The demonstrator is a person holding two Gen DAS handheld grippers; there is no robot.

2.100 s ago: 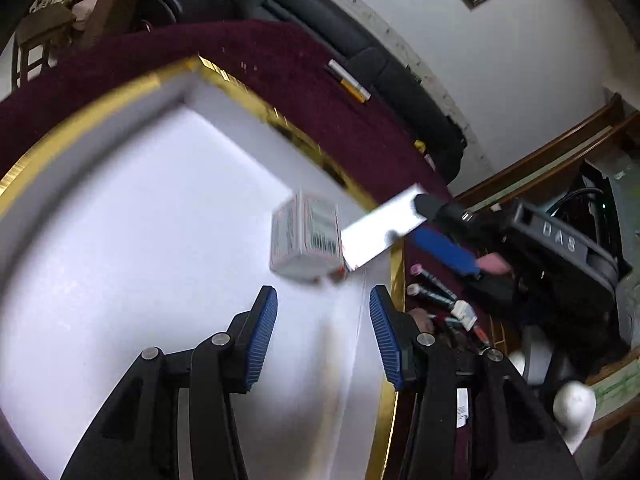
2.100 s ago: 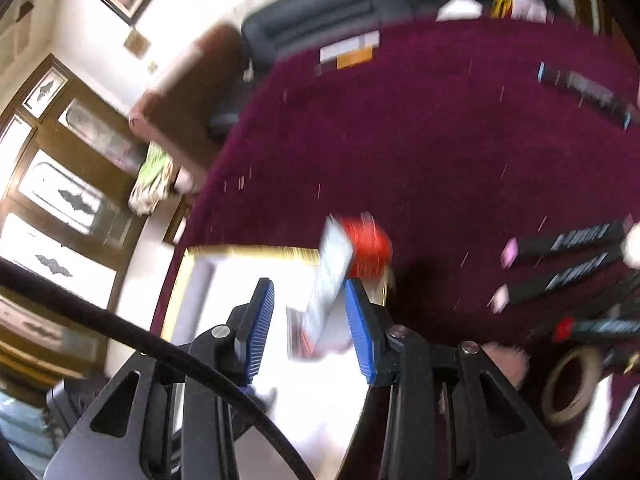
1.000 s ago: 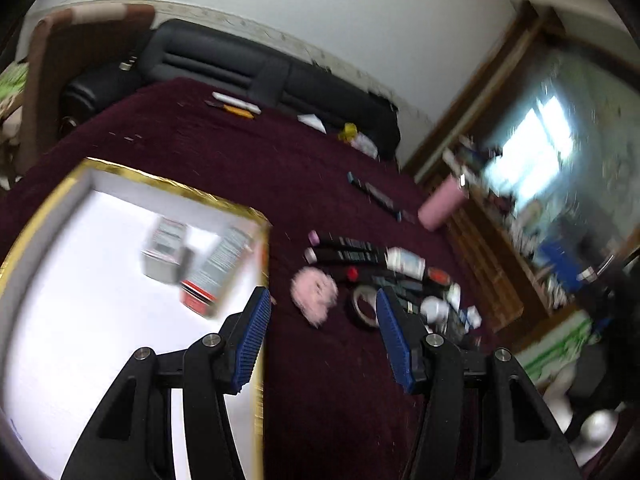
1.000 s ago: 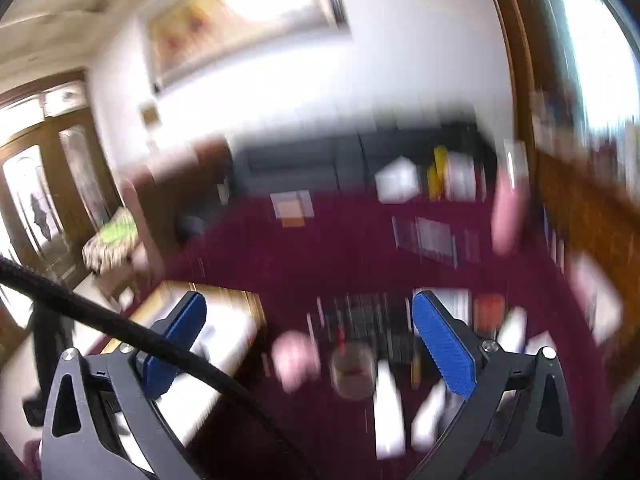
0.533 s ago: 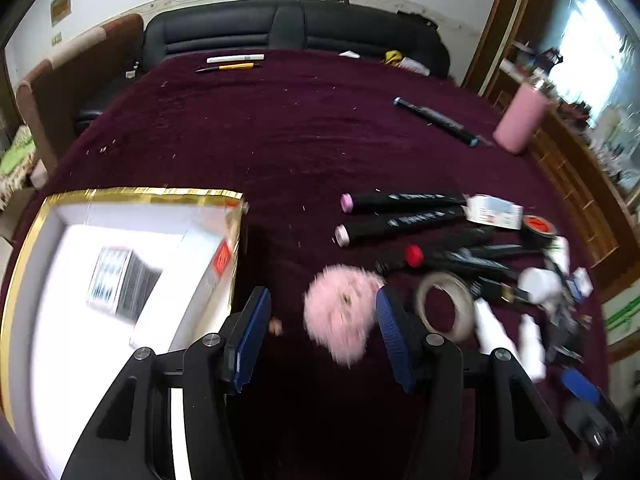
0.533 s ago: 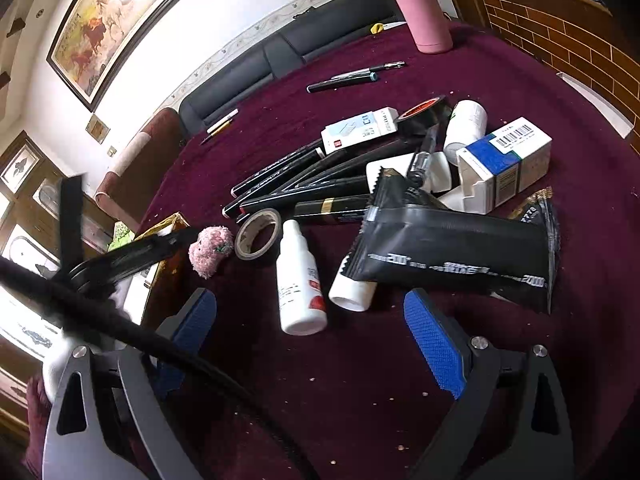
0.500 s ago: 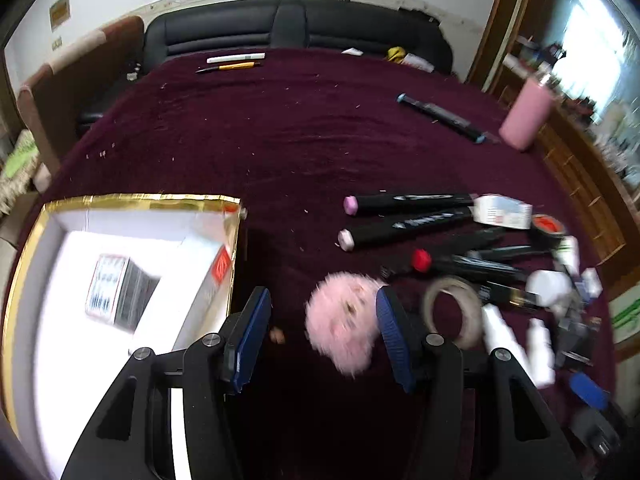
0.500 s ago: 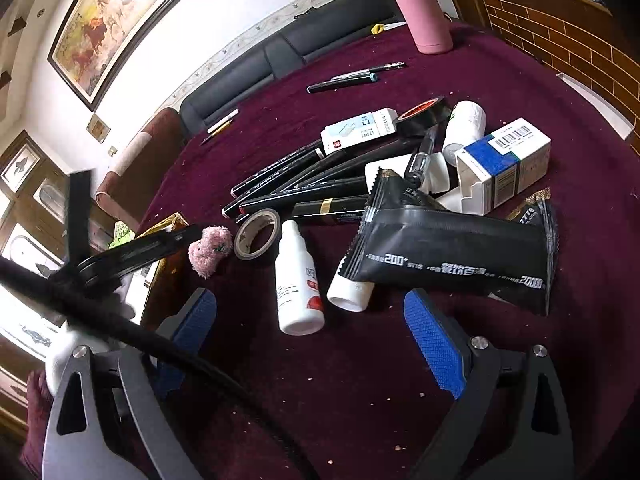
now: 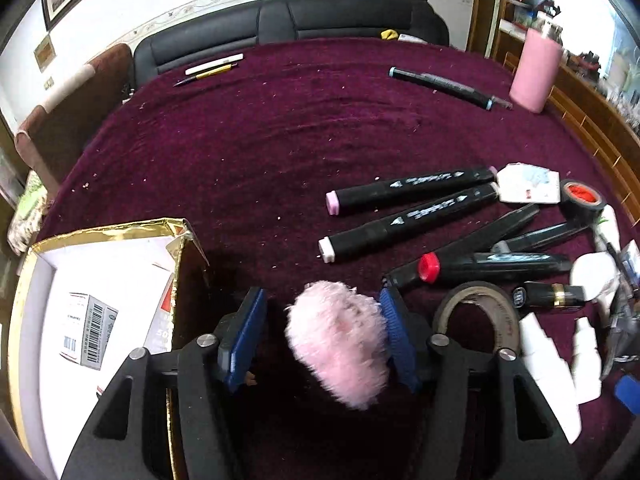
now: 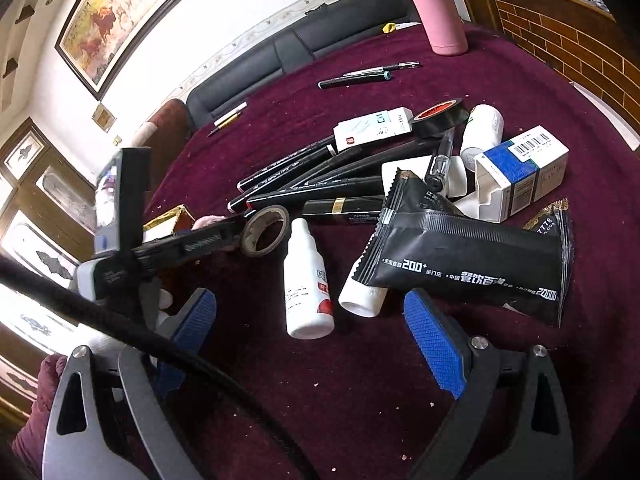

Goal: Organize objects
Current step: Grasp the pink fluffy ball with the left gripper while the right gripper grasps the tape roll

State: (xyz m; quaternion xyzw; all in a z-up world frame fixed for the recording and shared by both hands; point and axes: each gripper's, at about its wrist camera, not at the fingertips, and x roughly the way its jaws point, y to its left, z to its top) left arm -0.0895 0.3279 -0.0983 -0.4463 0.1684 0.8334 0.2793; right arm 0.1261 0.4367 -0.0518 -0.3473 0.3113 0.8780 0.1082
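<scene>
Left gripper [image 9: 322,338] wide open, straddling pink fluffy pompom [image 9: 338,346] just right of gold-rimmed box [image 9: 100,236]; likely featherlight, soft, compressible — pinch through its core.

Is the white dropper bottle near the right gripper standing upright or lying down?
Lying down: the white dropper bottle rests on its side on the maroon cloth, cap pointing away.

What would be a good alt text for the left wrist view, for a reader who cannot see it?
The open left gripper sits around a pink fluffy ball on a dark red tablecloth. To its left is a gold-edged white box holding small cartons; to its right lie black markers and a tape roll.
</scene>
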